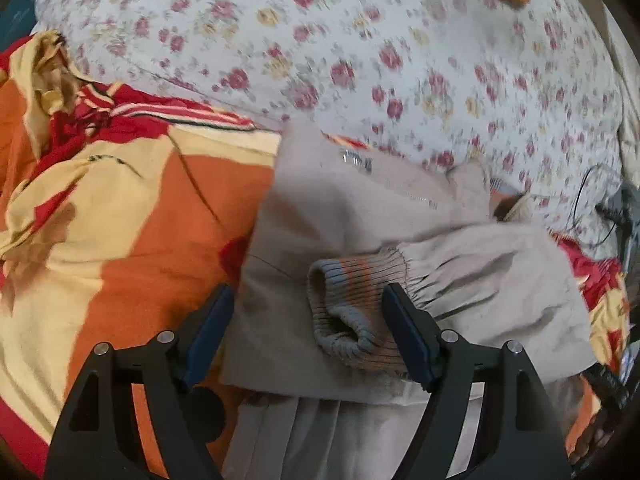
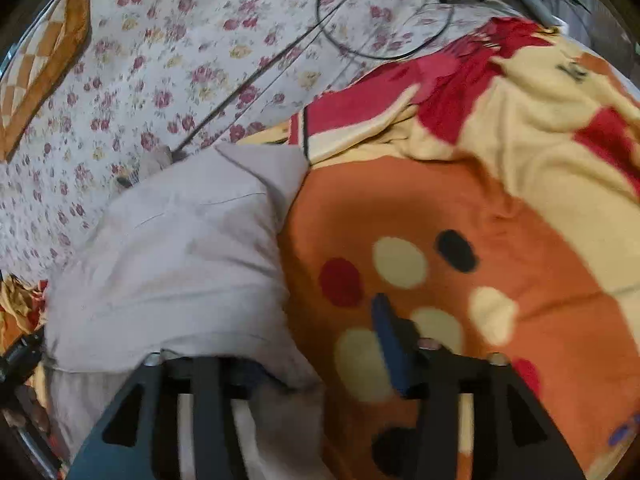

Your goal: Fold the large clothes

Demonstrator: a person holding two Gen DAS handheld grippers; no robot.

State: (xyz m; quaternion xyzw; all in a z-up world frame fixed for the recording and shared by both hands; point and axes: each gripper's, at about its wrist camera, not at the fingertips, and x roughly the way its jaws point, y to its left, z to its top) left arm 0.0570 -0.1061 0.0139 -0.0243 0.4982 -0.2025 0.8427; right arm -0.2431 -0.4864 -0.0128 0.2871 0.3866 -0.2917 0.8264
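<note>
Left gripper (image 1: 308, 320) spreading wide, released, ribbed cuff (image 1: 352, 300) lying between fingers. Beige jacket (image 1: 360, 208) sitting folded on orange blanket (image 1: 140, 208). Right gripper (image 2: 316, 344) parted, left finger hiding under jacket.

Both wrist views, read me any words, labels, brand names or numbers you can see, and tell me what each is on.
None can be read.
Dark marks on the cream part of the blanket, right wrist view: too blurred to read.
Beige jacket, its zipper and ribbed cuff: no lettering visible.
Floral sheet: only a flower pattern.
</note>
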